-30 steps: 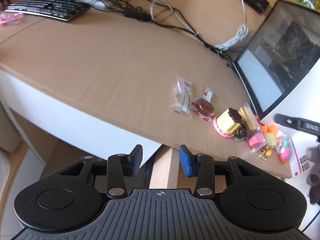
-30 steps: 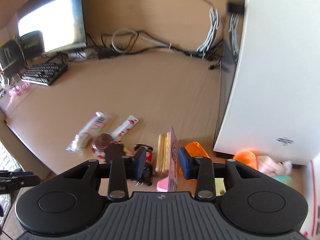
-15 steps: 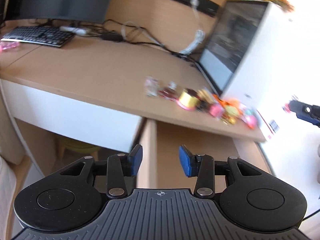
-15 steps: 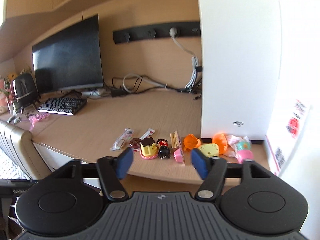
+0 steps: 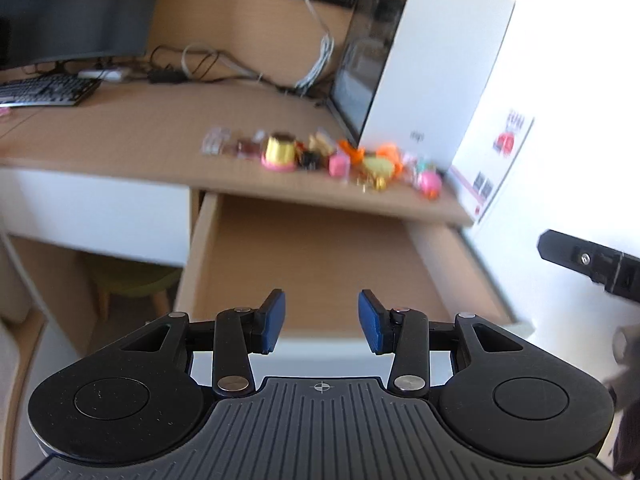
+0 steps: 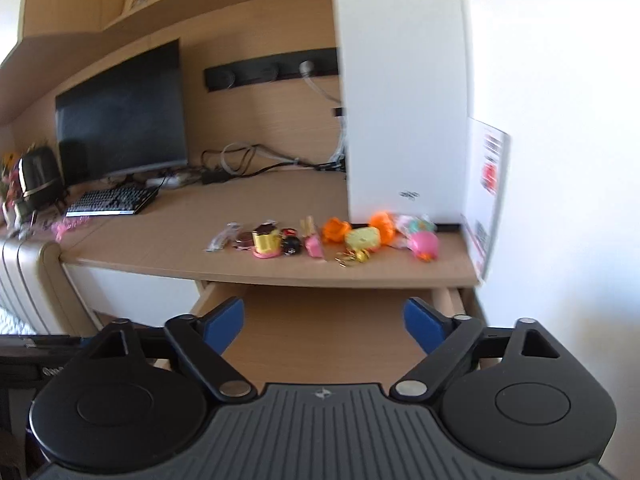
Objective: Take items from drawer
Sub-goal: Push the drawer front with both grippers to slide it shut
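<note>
Two views, both blurred. Desk (image 6: 168, 248) spanning the frame; white computer case (image 6: 404, 120) at 1 o'clock. Drawer (image 5: 320, 252) pulled out beneath, visible floor bare. Row of small toys and snack packets (image 6: 320, 238) along the desk edge at 12 o'clock. Left gripper (image 5: 322, 322) parted moderately, empty. Right gripper (image 6: 324, 322) spread wide, empty. Judged near complete: check the hidden back of the drawer at 12 o'clock, entering low beneath the desk lip.
</note>
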### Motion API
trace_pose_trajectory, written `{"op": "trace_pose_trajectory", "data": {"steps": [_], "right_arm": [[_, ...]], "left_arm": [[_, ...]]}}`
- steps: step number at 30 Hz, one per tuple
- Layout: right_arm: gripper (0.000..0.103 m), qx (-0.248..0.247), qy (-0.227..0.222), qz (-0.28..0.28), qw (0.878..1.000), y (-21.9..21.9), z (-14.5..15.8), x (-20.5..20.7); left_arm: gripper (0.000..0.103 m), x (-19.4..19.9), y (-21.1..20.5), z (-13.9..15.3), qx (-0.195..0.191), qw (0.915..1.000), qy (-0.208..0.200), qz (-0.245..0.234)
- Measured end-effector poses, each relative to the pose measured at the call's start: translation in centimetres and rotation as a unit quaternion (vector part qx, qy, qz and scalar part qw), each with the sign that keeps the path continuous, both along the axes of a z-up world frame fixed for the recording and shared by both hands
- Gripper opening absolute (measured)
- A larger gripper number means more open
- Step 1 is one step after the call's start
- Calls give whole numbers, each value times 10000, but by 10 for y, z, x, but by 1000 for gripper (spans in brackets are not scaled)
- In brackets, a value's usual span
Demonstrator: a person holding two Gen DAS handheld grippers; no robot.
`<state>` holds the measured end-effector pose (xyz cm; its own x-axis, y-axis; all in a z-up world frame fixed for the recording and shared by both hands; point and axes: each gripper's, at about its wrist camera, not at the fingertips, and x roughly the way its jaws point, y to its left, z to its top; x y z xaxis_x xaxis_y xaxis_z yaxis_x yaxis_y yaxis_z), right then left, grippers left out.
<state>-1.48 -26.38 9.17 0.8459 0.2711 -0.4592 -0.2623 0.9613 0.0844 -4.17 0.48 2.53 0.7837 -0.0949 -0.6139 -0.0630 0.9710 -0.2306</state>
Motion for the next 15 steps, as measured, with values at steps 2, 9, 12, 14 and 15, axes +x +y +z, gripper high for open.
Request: {"op": "trace_pose_trajectory", "data": {"steps": [2,9,12,14,15], "right_arm": [[92,-155,-175,-173,9996,-14,-11,-15],[93,-496,-52,-717,9962,-38,-73,-40],[93,-888,281,-735,9929,-37,-112,-49],[93,-1069,523,-695,9905,-33,-134,-53],[93,-1059,688,-627,9900,-32,-141,-52]], "left_arm": [[44,-8,-21,-7,89,9999,98,41],[44,-29,-50,-52,613,9979,87,166],[44,-34,-46,-88,519,9980,47,347],[44,-37,-46,-105,618,9971,-104,430],[44,-37,-45,-111,677,9965,-230,434]]}}
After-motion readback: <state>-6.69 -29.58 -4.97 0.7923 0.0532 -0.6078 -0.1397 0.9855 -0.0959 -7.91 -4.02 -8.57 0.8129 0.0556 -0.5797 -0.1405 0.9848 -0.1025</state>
